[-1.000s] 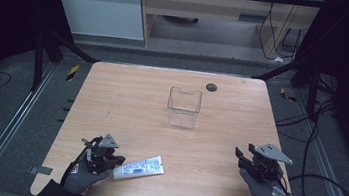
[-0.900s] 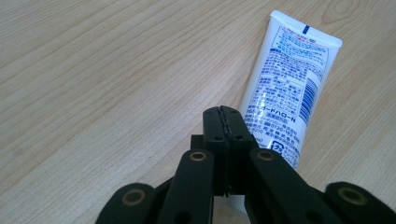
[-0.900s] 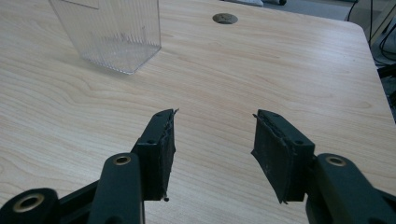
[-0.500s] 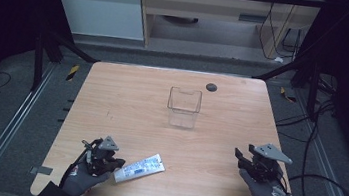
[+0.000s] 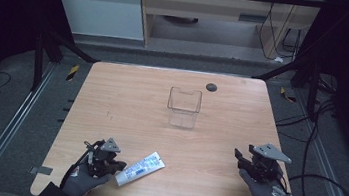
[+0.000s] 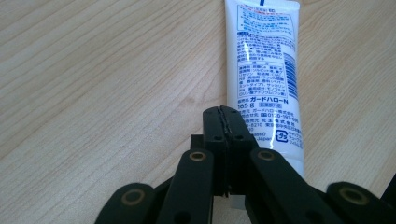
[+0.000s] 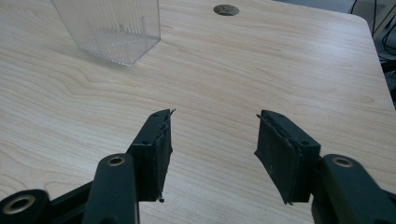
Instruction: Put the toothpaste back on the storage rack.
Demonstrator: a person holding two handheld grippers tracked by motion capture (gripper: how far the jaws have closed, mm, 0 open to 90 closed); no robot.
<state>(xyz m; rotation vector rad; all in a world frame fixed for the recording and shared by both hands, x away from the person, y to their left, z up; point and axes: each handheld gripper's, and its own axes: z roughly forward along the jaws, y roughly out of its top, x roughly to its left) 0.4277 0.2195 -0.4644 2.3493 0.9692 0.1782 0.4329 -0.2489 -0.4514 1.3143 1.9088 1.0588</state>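
Note:
A white toothpaste tube (image 5: 141,167) with blue print lies flat near the table's front left edge. My left gripper (image 5: 118,165) rests at its near end, and in the left gripper view the jaws (image 6: 223,114) are shut pad against pad with nothing between them. The tube (image 6: 266,70) stretches away just beyond and to the right of their tips. My right gripper (image 5: 238,157) sits low at the front right. Its jaws (image 7: 212,135) stand open over bare wood, have just been opening, and hold nothing.
A clear plastic box (image 5: 184,107) stands upright in the middle of the wooden table (image 5: 126,102), and in the right gripper view (image 7: 109,28) it is far ahead to the left. A dark round grommet (image 5: 211,87) sits near the far edge. Cables trail off right.

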